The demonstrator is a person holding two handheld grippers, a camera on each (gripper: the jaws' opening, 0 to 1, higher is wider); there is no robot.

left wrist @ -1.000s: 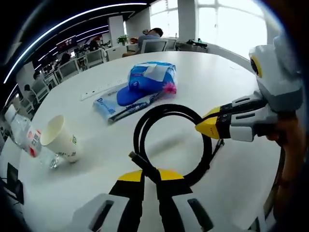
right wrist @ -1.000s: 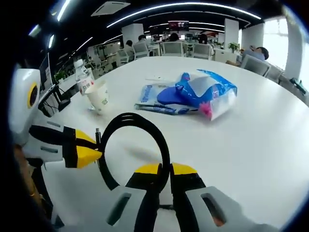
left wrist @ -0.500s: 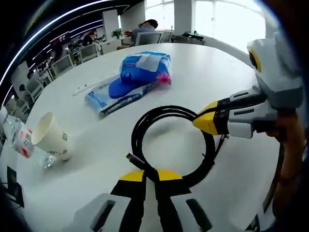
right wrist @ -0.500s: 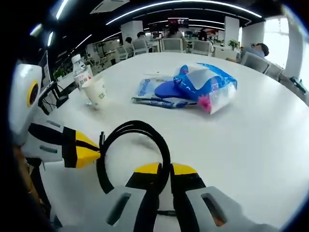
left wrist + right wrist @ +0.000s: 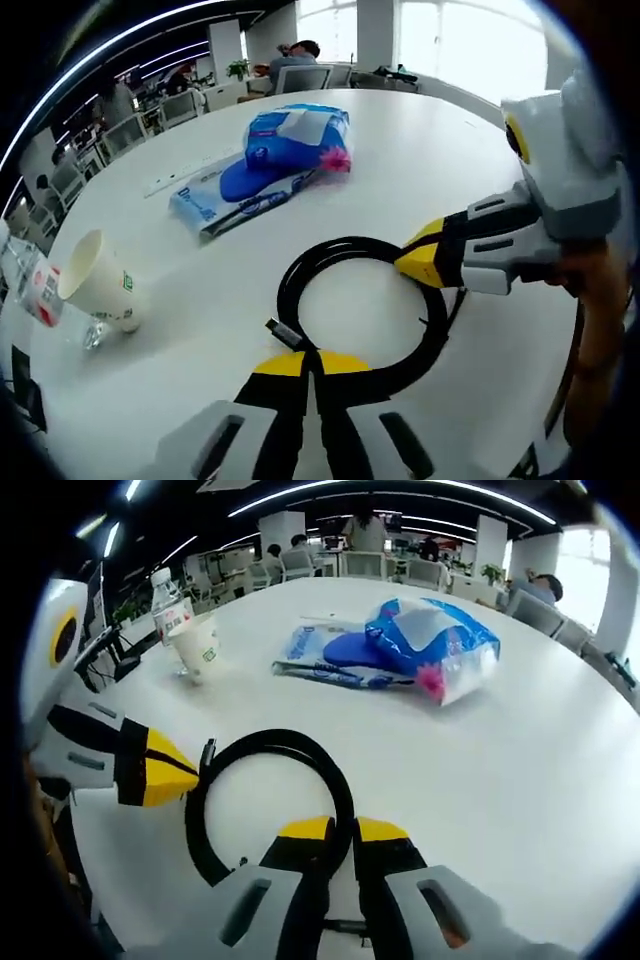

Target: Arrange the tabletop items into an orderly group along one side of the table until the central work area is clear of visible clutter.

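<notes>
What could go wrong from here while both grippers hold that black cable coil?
The black cable coil is pinched at two spots, by the left gripper and the right gripper. Moving them apart could stretch the loop open or pull it from one grip. Its loose plug end could also drag on the white table.

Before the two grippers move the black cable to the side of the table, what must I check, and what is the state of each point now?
1. Left gripper shut on the coiled black cable: ok.
2. Right gripper shut on the same coil: ok.
3. Cable kept in a round loop, not tangled: ok.
4. Loose cable plug free of the jaws: ok, it lies just beside the left jaws.
5. Paper cup and water bottle apart from the coil: ok.
6. Blue packages apart from the coil: ok.
7. Coil lifted off the white table: cannot tell.
</notes>
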